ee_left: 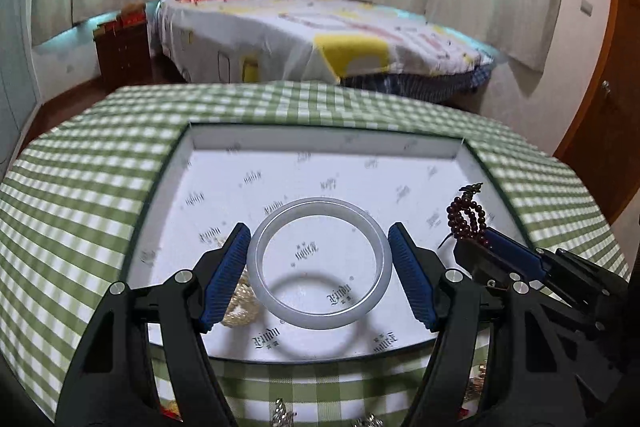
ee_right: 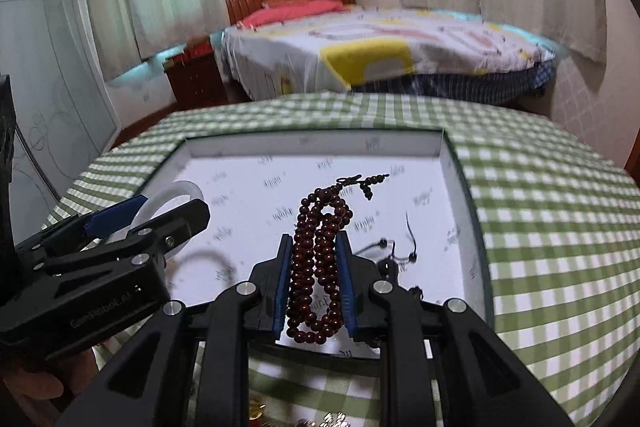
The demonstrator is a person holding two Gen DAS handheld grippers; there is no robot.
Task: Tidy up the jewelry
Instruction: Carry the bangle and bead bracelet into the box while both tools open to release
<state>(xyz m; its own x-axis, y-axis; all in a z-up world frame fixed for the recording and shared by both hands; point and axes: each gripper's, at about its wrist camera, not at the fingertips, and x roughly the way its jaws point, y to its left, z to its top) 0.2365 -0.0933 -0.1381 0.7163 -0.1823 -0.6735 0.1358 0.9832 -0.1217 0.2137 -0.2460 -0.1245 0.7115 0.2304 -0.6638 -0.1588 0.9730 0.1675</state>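
Two grippers hang over a shallow white cardboard tray (ee_left: 320, 139) printed with small dark logos, which rests on a table under a green-and-white checked cloth (ee_left: 80, 195). Starting at the left, we see a strand of cream pearl-like beads (ee_left: 240, 301) lying in the tray near its front left corner, partly hidden behind our left gripper's finger. Our left gripper (ee_left: 319, 275) holds a pale, translucent white round bangle (ee_left: 319, 263) between its blue ribbed pads (ee_left: 224, 279), jaws spread wide with a pad against each side of the ring. The bangle is lifted above the tray's middle, its round shadow falling on the tray floor just below. Further right, our right gripper (ee_right: 316, 277) is closed narrowly on a looped string of dark red wooden beads (ee_right: 320, 251). The beads sit between the blue pads, above the tray's right half, with the knotted end pointing towards the far edge. Thin black cords (ee_right: 410, 239) dangle just right of that gripper.
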